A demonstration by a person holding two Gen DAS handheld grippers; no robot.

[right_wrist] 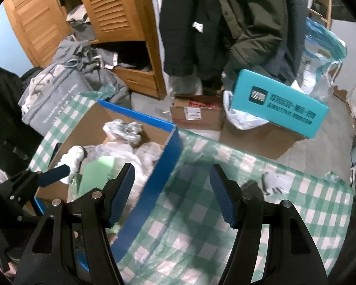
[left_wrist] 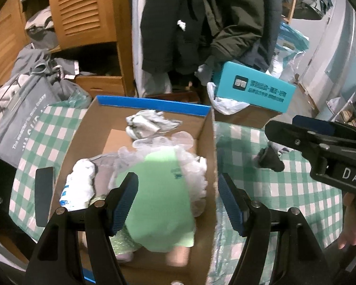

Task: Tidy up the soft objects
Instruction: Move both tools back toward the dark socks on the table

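Green garment (left_wrist: 161, 190) lies boxed — left tool (left_wrist: 178, 201) wide open, empty.

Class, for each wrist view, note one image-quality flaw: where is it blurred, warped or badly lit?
Left wrist view: the green garment in the box is smeared by motion blur, and the wardrobe bows with fisheye distortion. Right wrist view: the box's blue edge is blurred, the checked cloth carries a soft shadow near the gripper, and the corners go black.
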